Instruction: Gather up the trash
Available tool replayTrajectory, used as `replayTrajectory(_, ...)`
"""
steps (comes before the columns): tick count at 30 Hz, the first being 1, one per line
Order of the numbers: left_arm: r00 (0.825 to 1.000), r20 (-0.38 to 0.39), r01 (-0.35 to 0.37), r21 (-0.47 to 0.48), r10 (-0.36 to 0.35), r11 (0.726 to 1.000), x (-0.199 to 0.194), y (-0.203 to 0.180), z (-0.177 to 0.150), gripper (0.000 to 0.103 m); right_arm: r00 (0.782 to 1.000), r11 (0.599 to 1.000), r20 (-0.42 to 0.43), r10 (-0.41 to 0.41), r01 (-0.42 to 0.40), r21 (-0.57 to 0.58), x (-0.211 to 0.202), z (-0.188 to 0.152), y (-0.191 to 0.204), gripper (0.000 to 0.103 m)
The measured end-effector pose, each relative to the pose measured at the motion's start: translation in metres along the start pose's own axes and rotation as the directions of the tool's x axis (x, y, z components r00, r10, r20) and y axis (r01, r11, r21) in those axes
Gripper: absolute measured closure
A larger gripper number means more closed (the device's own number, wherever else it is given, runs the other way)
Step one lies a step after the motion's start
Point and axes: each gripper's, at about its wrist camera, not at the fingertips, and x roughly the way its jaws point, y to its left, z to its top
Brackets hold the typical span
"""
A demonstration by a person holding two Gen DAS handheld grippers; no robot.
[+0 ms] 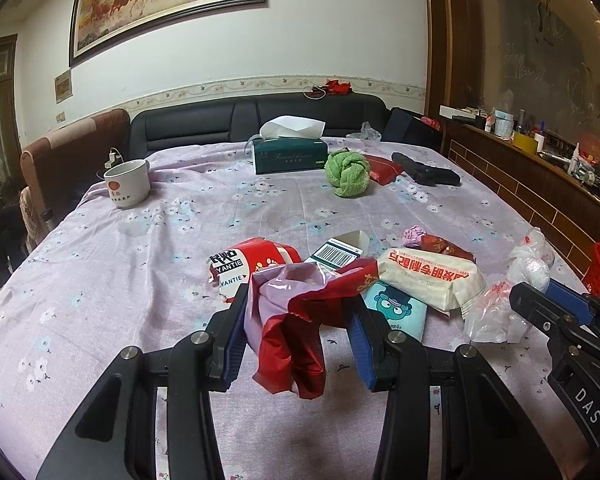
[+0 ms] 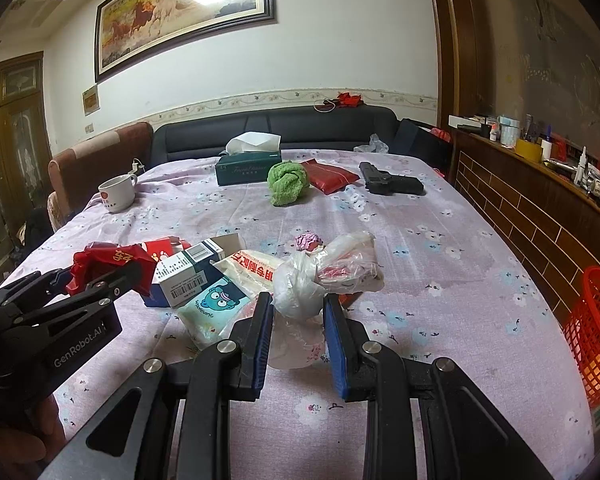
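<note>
- On the floral tablecloth [image 1: 140, 280]: left gripper [image 1: 298, 312], jaws narrowed, pinches a crumpled red wrapper [image 1: 296, 344].
- Right gripper [image 2: 298, 312], jaws narrowed, clamps a knotted clear plastic bag [image 2: 300, 292].
- Trash pile beyond; red basket [image 2: 592, 332] at right edge.

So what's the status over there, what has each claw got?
Left gripper shut on red wrapper. Right gripper shut on clear plastic bag. More trash still heaped on the table. Red basket at table's right edge, path clear.
</note>
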Motion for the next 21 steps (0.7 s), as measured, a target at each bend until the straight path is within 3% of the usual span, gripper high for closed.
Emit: replayTrajectory(21,1.000,0.003,-0.002,0.001,0.002,1.000,-0.0003,0.0002,0.0000,0.060,1.000,1.000,0.006,-0.006,0.006,0.000,-0.0011,0.0012,-0.0015,0.075)
